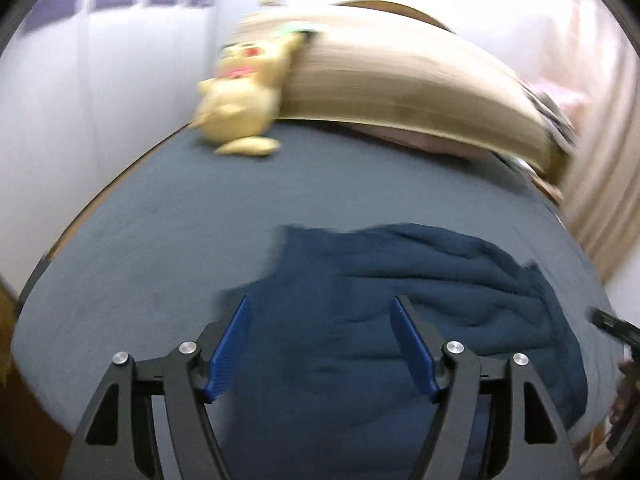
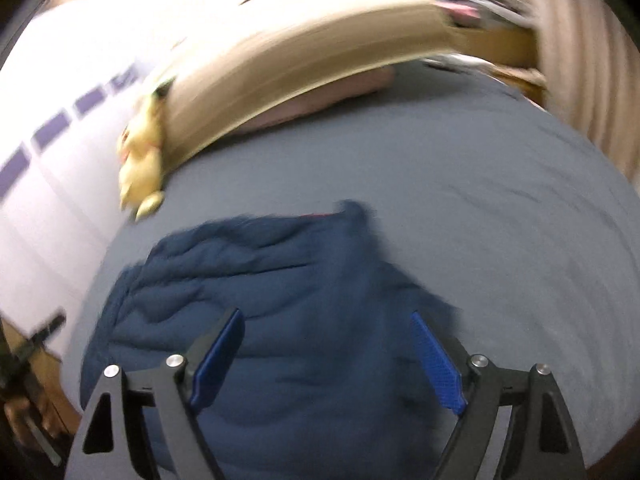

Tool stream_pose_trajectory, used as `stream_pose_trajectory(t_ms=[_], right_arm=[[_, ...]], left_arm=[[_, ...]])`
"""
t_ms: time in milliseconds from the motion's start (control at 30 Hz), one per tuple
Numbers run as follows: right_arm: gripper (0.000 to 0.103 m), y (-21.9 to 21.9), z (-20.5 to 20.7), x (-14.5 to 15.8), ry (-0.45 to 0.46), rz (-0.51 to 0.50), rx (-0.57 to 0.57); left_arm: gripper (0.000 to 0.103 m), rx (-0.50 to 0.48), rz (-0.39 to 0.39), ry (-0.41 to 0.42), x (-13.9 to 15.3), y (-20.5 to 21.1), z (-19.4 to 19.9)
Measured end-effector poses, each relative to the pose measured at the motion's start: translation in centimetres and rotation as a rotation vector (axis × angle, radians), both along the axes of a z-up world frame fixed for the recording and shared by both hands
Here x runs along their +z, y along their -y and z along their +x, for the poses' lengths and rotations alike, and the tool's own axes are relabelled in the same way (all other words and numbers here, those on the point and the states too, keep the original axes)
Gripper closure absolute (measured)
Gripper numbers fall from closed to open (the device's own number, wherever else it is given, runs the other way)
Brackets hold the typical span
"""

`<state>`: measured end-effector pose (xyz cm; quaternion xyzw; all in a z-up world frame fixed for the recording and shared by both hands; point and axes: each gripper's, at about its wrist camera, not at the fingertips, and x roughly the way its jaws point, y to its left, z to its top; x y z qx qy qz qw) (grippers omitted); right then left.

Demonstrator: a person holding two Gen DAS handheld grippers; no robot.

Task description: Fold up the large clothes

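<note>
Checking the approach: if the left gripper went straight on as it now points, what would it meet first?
Most likely the dark blue garment on the bed; the left gripper has open, empty jaws aimed at it.

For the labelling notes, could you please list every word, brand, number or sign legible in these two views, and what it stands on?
None can be read.
Navy garment: a red spot near its far edge, too blurred to tell whether it is a label.
Wall: purple squares, no lettering visible.
Yellow plush toy: no text.
</note>
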<state>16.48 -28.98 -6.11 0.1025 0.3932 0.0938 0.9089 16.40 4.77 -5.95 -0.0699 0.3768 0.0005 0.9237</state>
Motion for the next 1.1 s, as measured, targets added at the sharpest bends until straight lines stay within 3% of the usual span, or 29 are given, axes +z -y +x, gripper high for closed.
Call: stream_pose_trajectory(t_ms=[133,233,533,767,900,1100], right_arm=[[0.016,-7.5,4.0,-1.4,-0.006,-0.16,0.03],[0.016,-9.2,6.6,-2.4,-0.017,-0.202,0.01],[0.015,-11.4,12.7,-5.7,-0.098,-0.23,0.006],[0.004,-11.7,14.9,-8.1,-0.145,-0.261,-0.007],[0.004,-11.4,14.7,-7.6,-0.142,-0.25,-0.005],[0.004,-9.6,9.6,-2.5,-0.027,-0.165,-0.03]], left_arm=[[0.031,-0.087,0.108,-0.035,-1.5,7.0,3.8],[0.031,-0.079,0.174,-0.069,-3.1,8.8,7.1],[0.028,-0.018,0.168,-0.244,-8.5,8.4,13.2],[0.021,-0.01,0.202,-0.26,-10.3,8.9,14.4],[0.02,-0.008,0.193,-0.254,-9.9,8.6,14.1],[0.021,0.033,0.137,-0.229,-7.1,6.7,11.8]])
